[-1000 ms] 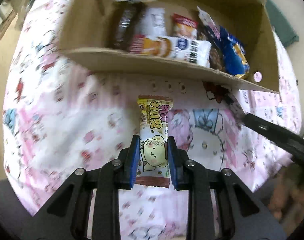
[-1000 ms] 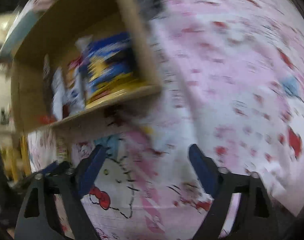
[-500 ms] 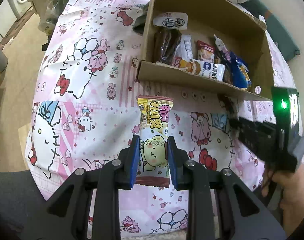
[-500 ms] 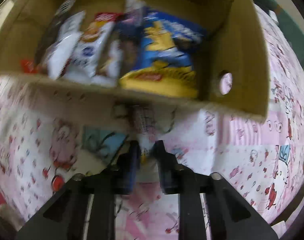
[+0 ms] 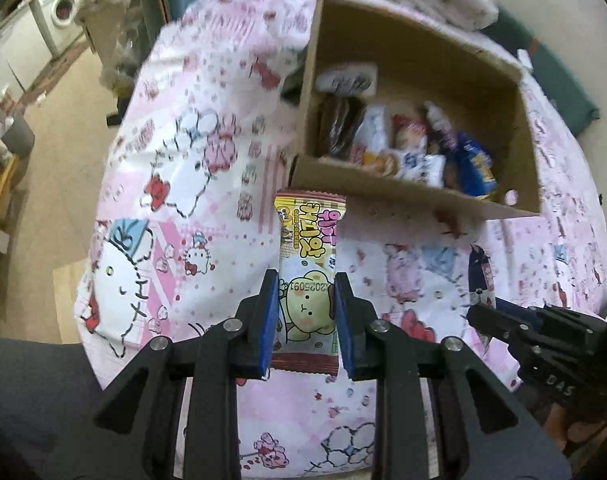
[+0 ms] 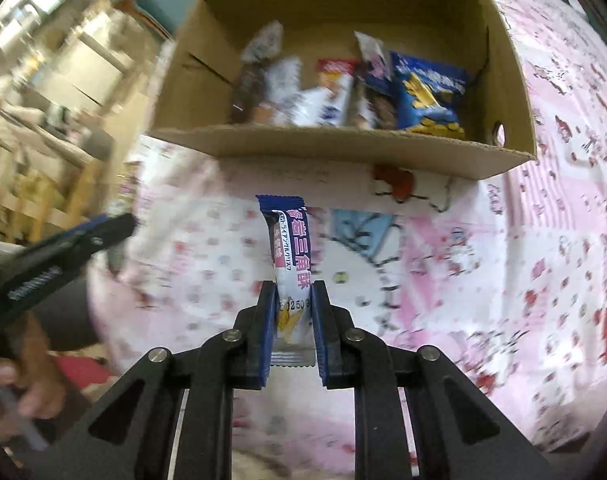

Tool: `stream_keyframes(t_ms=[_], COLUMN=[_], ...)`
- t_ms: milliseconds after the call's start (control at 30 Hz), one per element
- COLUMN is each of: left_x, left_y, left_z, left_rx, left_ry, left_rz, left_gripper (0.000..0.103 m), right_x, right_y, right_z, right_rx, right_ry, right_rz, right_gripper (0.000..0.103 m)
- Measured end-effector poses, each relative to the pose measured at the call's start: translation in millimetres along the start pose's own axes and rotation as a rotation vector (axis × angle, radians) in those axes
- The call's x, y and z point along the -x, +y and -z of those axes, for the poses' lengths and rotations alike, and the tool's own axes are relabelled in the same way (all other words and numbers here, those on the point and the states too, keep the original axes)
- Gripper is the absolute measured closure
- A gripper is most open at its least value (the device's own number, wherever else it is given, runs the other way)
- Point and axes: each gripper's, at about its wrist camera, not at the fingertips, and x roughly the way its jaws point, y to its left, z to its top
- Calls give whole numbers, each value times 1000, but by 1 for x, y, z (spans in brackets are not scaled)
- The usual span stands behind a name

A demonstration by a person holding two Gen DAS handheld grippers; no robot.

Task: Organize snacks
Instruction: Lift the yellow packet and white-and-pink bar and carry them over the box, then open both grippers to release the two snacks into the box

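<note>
The cardboard box [image 5: 391, 192] sits on the tablecloth [image 5: 191, 208], snack packets [image 6: 427, 96] lined inside it.

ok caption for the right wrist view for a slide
Right gripper holds a purple snack bar before the cardboard box of snacks.

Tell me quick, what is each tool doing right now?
Left tool: closed on the yellow bear snack packet.
Right tool: closed on the purple snack bar.
</note>
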Motion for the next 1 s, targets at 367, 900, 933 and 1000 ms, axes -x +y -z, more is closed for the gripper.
stream_keyframes(t_ms=[367, 900, 933, 1000], left_x=[61, 22, 16, 5], left_y=[-15, -54, -56, -58], left_z=[-41, -128, -129, -129], left_rx=[-75, -122, -129, -139], left_ry=[-189, -193, -189, -188], left_rz=[0, 49, 54, 65], left_gripper=[80, 80, 80, 80], right_x=[93, 82, 73, 57], right_y=[-21, -91, -95, -95], right_z=[-5, -73, -74, -75], right_rx=[-86, -265, -298, -316], right_ry=[-376, -421, -403, -364], right_rz=[-175, -117, -176, -192], right_gripper=[85, 84, 84, 84])
